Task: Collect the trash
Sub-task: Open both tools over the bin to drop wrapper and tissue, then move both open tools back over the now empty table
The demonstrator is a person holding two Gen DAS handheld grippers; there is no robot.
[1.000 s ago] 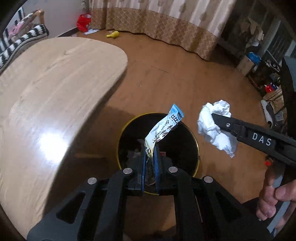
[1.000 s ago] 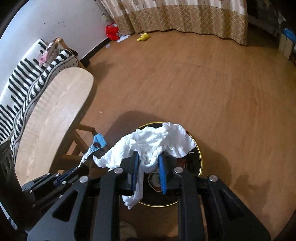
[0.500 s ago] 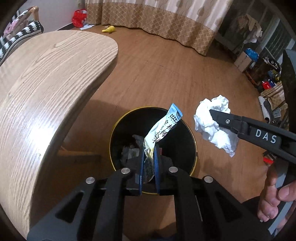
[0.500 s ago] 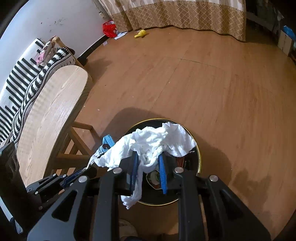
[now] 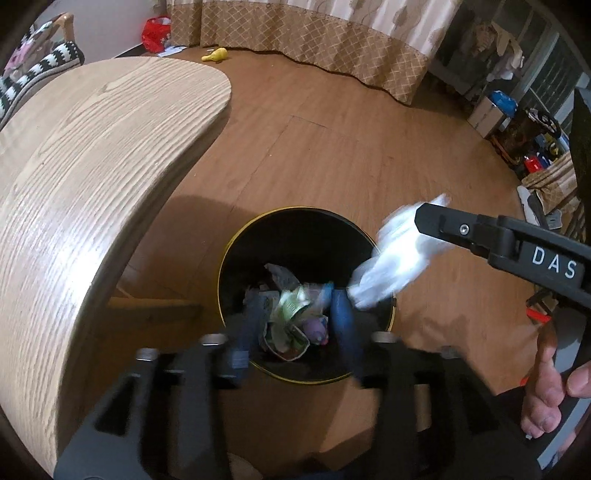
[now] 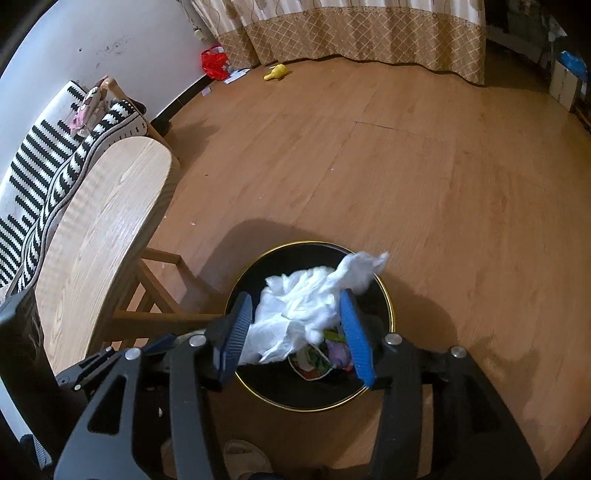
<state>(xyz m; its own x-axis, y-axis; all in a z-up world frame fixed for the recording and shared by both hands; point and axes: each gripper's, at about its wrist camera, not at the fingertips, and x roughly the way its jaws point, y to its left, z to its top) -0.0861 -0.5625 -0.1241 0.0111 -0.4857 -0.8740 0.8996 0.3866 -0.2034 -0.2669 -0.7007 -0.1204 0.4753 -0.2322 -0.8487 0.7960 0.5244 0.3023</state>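
Note:
A black trash bin with a gold rim (image 5: 236, 243) (image 6: 388, 295) stands on the wood floor and holds several wrappers (image 5: 291, 314). My left gripper (image 5: 299, 325) is open and empty above the bin. My right gripper (image 6: 295, 325) is open over the bin. The white crumpled tissue (image 6: 306, 302) is loose between its blue pads (image 6: 354, 339) and falling. In the left wrist view the tissue (image 5: 391, 258) is blurred at the bin's right rim, under the right gripper's finger (image 5: 461, 229).
A light wooden table (image 5: 85, 177) (image 6: 96, 236) stands left of the bin, its legs (image 6: 159, 291) close to it. A striped sofa (image 6: 40, 166) is behind the table. Curtain (image 5: 314, 33), clutter at right (image 5: 535, 147), a yellow toy (image 6: 275, 72) on the floor.
Both grippers opened. The snack wrapper left the left gripper and dropped into the bin. The tissue is released from the right gripper and falling toward the bin.

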